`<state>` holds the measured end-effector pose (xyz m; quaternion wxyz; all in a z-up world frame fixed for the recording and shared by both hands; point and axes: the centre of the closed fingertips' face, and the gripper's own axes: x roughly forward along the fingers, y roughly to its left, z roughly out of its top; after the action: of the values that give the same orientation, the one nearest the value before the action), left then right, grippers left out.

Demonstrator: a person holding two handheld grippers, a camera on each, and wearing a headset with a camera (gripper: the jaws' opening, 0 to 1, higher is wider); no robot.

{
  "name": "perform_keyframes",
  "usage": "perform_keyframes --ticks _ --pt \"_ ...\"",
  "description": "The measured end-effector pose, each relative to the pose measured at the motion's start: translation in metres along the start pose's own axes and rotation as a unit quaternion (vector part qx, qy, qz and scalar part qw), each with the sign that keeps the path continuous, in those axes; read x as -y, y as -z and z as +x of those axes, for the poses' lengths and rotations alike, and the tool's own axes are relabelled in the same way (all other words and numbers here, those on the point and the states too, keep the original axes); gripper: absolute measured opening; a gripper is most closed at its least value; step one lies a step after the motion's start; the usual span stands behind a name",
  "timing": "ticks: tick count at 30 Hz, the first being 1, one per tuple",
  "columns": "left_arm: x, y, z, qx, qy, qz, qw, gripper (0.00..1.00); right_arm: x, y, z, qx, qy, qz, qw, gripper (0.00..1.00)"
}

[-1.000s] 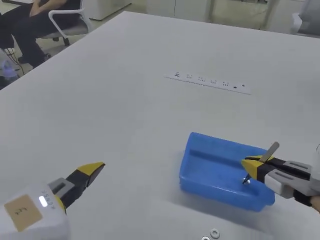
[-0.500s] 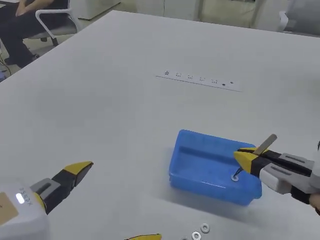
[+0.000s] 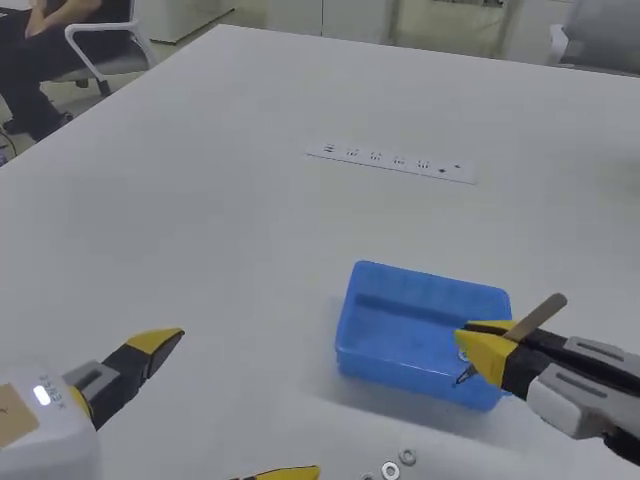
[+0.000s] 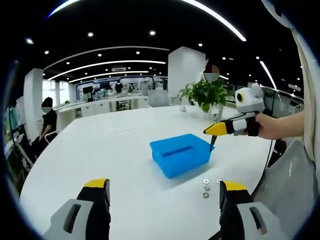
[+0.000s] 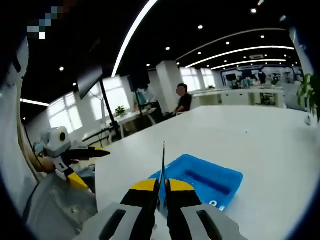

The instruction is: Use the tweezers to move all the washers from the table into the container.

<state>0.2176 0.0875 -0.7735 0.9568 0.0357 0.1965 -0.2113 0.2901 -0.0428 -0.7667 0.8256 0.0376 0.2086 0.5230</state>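
Head view puts the washers (image 3: 398,463) closest of all. They are tiny metal rings lying on the white table (image 3: 230,220) near the bottom edge, just in front of the blue container (image 3: 400,310) and not inside it.

The left gripper (image 3: 245,405) is low on the left, well apart from the container. Its two yellow-tipped claws are spread wide with only bare table between them. In the left gripper view the washers (image 4: 205,188) sit in a little bunch. They lie between that gripper's right claw and the container (image 4: 180,156).

The right gripper (image 3: 472,338) is at the container's right side. Its claws are pressed together, pinching the tweezers (image 3: 535,315). The thin tip of the tweezers points down at the near right corner of the container. The gripper hides a bit of that corner. The tip is too small to tell whether it holds a washer.

In the right gripper view the tweezers (image 5: 163,160) stick straight up between the closed claws, with the container (image 5: 200,181) just behind them. The left gripper (image 5: 92,167) is off to the left there, claws apart.

In the left gripper view a hand (image 4: 262,126) holds the right gripper (image 4: 207,131) just past the container. A green plant (image 4: 205,93) stands farther back.

Farther up the table in the head view there is a strip of sockets (image 3: 390,162). At the far left corner a person (image 3: 40,40) sits on a chair (image 3: 105,45).
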Motion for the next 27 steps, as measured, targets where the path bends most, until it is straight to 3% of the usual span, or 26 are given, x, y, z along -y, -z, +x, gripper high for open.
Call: perform_keyframes --ticks 6,11,17,21,27 --pt "-0.001 0.001 0.000 -0.002 -0.001 0.000 1.0000 0.92 -0.011 0.033 -0.001 -0.022 0.001 0.041 0.9989 0.04" --pt "-0.001 0.001 0.000 -0.002 0.000 -0.002 1.0000 0.92 -0.008 0.052 -0.002 -0.033 0.009 0.067 0.9972 0.04" --pt "-0.001 0.002 0.001 -0.003 0.000 -0.003 1.0000 0.92 -0.004 0.064 -0.001 -0.035 0.015 0.100 0.9942 0.04" --pt "0.000 0.003 0.002 -0.005 0.004 -0.003 1.0000 0.91 -0.001 0.071 -0.003 -0.046 0.028 0.093 0.9942 0.04" --pt "-0.001 0.002 0.002 -0.003 0.001 -0.002 1.0000 0.90 0.000 0.076 -0.003 -0.051 0.028 0.099 0.9934 0.04"
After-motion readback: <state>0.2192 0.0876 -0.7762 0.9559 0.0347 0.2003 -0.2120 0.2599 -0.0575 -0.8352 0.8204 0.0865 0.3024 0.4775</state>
